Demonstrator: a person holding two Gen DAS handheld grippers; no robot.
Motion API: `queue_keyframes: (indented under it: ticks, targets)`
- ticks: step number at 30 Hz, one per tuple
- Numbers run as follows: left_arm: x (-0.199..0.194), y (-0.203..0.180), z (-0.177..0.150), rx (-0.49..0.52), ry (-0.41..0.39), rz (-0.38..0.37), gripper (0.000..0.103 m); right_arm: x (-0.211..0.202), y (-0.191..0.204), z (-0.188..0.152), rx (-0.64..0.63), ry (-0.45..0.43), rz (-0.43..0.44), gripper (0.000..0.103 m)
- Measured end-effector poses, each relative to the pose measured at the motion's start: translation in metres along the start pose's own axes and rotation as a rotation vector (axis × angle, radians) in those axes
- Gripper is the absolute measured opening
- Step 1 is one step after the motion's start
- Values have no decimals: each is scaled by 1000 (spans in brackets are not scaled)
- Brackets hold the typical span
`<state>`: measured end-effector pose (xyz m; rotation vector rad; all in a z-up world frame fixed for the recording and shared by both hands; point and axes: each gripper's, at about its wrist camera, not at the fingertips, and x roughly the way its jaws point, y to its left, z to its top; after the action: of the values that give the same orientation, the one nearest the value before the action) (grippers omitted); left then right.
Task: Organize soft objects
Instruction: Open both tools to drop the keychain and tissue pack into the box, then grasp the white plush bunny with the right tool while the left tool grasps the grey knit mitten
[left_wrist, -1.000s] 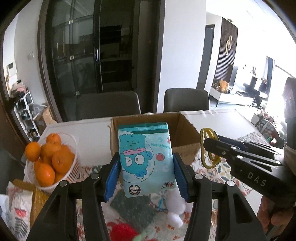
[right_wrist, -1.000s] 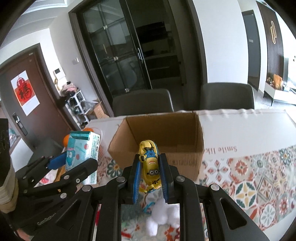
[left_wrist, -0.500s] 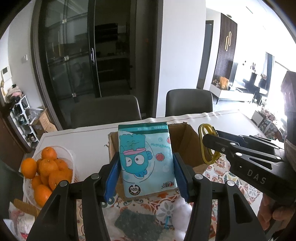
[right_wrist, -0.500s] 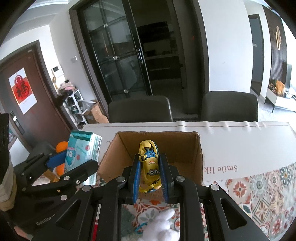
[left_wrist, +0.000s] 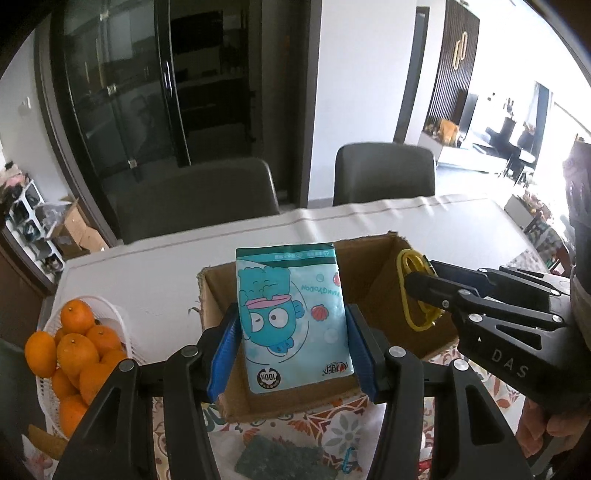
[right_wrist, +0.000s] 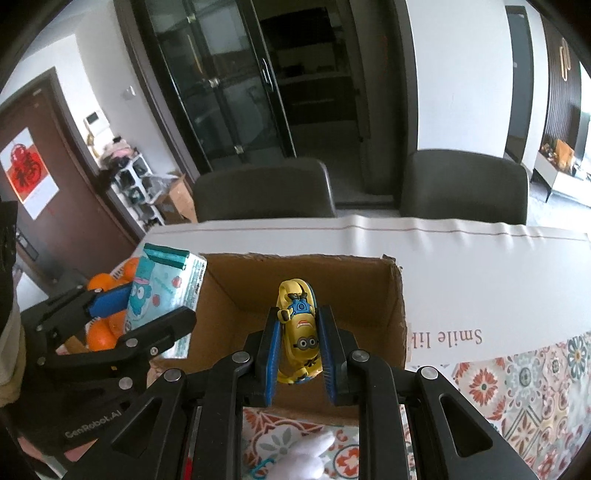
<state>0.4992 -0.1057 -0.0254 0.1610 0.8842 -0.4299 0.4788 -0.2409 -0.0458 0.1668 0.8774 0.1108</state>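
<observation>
Both claws are clenched, left (left_wrist: 293, 354) on the pack (left_wrist: 293, 321), right (right_wrist: 300, 356) on the minion (right_wrist: 300, 332); lower each well inside the box (right_wrist: 399, 317) before you let go.

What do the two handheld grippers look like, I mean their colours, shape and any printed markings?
Both are black, angular frames with triangular cut-outs and round silver screw heads. Each finger carries a blue ribbed pad. The left gripper shows white lettering "GenRobot.AI" on its side in the right wrist view. The right gripper shows white letters "DAS" in the left wrist view. No cables are visible.
</observation>
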Motion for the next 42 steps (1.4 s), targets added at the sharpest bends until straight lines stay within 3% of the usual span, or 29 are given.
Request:
queue_keyframes:
  ticks: [8, 11, 13, 15, 21, 31, 42]
  targets:
    - [37, 7, 3, -15, 109, -7, 57, 34, -12, 4, 24, 80, -20, 21]
    - [44, 8, 2, -22, 138, -10, 71, 42, -16, 4, 41, 106, -21, 25]
    - [41, 8, 1, -23, 125, 17, 73, 44, -19, 4, 55, 112, -26, 46]
    - [37, 11, 0, -32, 113, 37, 75, 41, -21, 4, 72, 100, -54, 52]
    - [10, 13, -3, -27, 57, 106, 83, 20, -18, 2, 96, 67, -106, 58]
    - [-32, 6, -20, -47, 19, 185, 86, -23, -10, -12, 131, 16, -136, 65]
    - [-49, 4, -58, -61, 45, 168, 88, -41, 2, -47, 117, 58, -140, 65]
